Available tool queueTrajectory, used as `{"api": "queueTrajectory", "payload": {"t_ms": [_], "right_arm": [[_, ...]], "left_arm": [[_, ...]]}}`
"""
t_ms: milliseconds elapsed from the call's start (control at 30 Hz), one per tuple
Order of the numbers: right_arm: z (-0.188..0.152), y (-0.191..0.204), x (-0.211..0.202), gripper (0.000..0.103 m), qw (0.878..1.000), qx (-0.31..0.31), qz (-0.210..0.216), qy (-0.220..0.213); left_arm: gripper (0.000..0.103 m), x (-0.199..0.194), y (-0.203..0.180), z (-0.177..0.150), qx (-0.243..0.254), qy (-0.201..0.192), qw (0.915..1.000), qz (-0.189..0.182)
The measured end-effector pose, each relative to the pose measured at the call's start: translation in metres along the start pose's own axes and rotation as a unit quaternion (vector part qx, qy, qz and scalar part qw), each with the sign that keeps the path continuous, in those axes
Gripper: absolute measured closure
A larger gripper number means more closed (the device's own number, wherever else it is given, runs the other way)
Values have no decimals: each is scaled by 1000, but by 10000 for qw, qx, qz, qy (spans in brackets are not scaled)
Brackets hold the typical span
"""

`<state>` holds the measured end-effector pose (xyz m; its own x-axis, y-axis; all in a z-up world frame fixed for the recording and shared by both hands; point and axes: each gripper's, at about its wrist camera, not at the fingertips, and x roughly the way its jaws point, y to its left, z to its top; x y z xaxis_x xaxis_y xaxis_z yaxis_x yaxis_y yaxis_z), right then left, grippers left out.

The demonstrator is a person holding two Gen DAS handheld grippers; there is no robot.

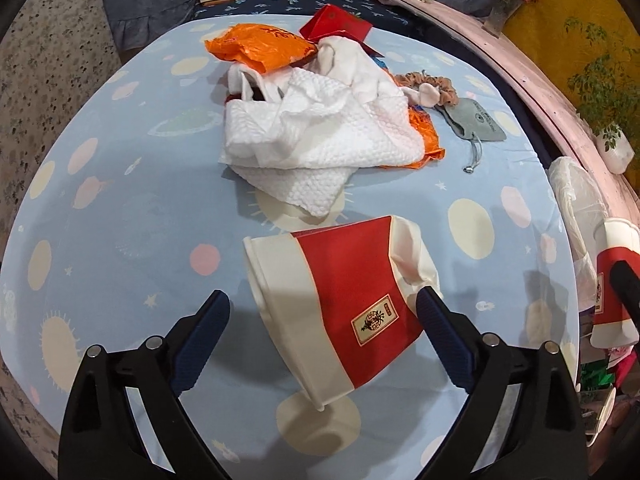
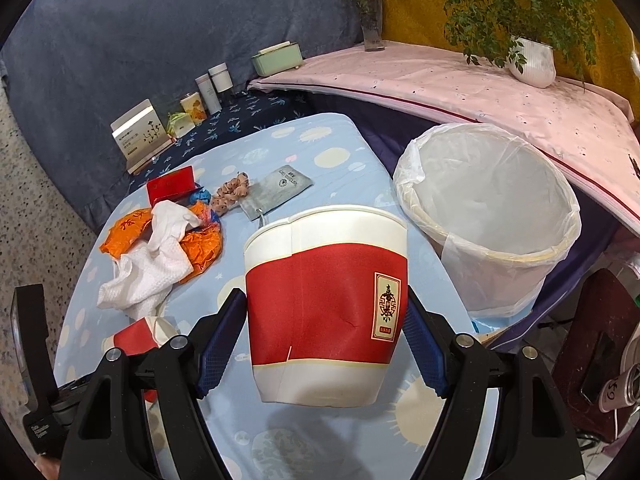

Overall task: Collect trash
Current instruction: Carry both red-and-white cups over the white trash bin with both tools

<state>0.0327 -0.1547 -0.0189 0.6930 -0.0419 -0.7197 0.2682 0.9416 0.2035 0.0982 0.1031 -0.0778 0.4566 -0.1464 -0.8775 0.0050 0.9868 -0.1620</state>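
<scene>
My right gripper (image 2: 326,320) is shut on an upright red and white paper cup (image 2: 326,320), held above the table near a white-lined trash bin (image 2: 492,216). It also shows in the left wrist view (image 1: 614,284). My left gripper (image 1: 324,308) is open around a crushed red and white paper cup (image 1: 340,304) lying on its side on the table; the fingers do not press it. That cup also shows in the right wrist view (image 2: 140,334). Crumpled white paper towels (image 1: 316,132) and an orange plastic wrapper (image 1: 260,46) lie further back.
A red card (image 1: 336,24), a brown scrunchie (image 1: 432,84) and a grey pouch (image 1: 476,118) lie on the blue patterned table (image 1: 120,200). Boxes and bottles (image 2: 192,108) stand at the back. A pink-covered ledge (image 2: 480,84) holds a potted plant (image 2: 532,60).
</scene>
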Motion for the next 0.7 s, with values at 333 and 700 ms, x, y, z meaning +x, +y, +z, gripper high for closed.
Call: {"api": "queueTrajectory", "payload": {"t_ms": [333, 700], "right_arm": [[-2, 3, 7, 30, 10000, -28, -13, 80], [4, -7, 2, 29, 9999, 19, -104, -40]], "left_arm": [[54, -12, -18, 3, 420, -216, 9980, -430], [55, -31, -76, 11, 1027, -653, 9901, -702]]}}
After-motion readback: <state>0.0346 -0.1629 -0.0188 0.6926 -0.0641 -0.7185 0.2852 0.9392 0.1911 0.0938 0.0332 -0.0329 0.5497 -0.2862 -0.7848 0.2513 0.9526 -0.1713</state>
